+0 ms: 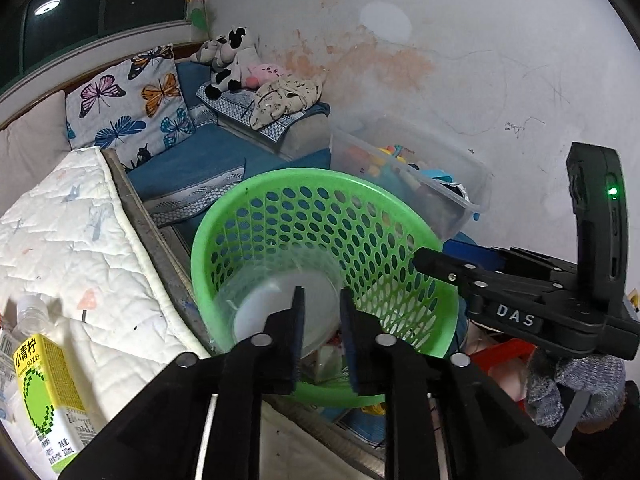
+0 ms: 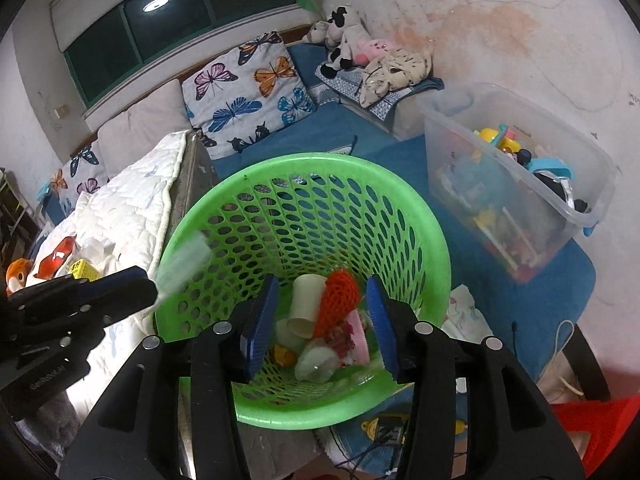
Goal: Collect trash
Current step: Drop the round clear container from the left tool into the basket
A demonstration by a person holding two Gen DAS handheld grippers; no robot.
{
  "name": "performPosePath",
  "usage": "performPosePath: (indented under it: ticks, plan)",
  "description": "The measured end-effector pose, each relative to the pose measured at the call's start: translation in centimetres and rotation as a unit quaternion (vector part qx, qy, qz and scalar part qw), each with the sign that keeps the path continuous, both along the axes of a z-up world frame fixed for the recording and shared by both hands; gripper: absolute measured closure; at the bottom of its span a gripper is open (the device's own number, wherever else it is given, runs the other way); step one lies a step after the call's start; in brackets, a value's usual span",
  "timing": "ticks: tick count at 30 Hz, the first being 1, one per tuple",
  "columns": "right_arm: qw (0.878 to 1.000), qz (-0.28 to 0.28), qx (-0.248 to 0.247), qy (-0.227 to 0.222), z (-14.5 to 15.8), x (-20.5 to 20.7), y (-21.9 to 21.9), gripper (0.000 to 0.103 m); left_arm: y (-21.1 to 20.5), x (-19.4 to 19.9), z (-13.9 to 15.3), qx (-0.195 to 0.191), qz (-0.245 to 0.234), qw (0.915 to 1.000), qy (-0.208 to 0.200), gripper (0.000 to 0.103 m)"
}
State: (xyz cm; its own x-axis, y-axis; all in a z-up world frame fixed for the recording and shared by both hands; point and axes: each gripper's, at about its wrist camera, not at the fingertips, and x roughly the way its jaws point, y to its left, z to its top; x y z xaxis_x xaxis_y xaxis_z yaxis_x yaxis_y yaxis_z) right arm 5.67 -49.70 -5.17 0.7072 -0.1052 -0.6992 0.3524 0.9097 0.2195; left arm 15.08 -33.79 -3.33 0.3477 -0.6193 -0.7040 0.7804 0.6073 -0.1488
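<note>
Two claws: both are mine, and both hang over the green basket (image 2: 436, 248), pointing down into it.
Left claw (image 1: 320, 296): the jaws stand a little apart, with a narrow gap between the blue pads. Nothing is pinched.
Clear cup (image 1: 280, 308): it is just past the left pads, inside the basket at its near-left wall, with the mouth turned toward me. In the right view it is a blur just in front of the left claw's tip, at the rim. I cannot tell if it touches the wall.
Right claw (image 2: 322, 284): the jaws are spread wider, and the pads press on nothing.
Orange net (image 2: 340, 304): it shows in the gap between the right pads, closer to the right one and apart from both. It is lower, down in the basket, and leans on the paper cup (image 2: 306, 304).
Basket bottom: more trash lies under the net, a pink piece, a pale green piece and a small yellow piece. I cannot name them better.
Carton (image 1: 44, 392): it lies on the white quilt (image 1: 80, 240), left of the left claw and outside the basket.
Bottle (image 1: 30, 316): it is clear, it is just behind the carton on the quilt, and it is also outside the basket.
Toy bin (image 2: 592, 184): it stands on the blue mat, right of the basket and well apart from my claws.
</note>
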Motion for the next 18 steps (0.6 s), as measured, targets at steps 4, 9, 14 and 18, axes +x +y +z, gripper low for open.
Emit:
performPosePath:
  ticks: [4, 9, 14, 18]
  plan:
    - [1.000, 0.001, 0.004, -0.004, 0.2, -0.2, 0.1, 0.056, 0.4, -0.1, 0.1, -0.004, 0.004, 1.0000, -0.001, 0.071]
    - [1.000, 0.011, 0.008, -0.007, 0.4, -0.3, 0.8, 0.055, 1.7, -0.3, 0.6, -0.008, 0.016, 0.9998, -0.008, 0.068]
    - [1.000, 0.029, 0.007, -0.008, 0.7, 0.3, 2.3, 0.054, 4.4, -0.5, 1.5, -0.012, 0.037, 0.9990, -0.023, 0.068]
    - [0.999, 0.048, 0.010, -0.009, 1.1, 1.2, 3.9, 0.053, 7.4, -0.3, 2.0, -0.019, 0.061, 0.9976, -0.026, 0.068]
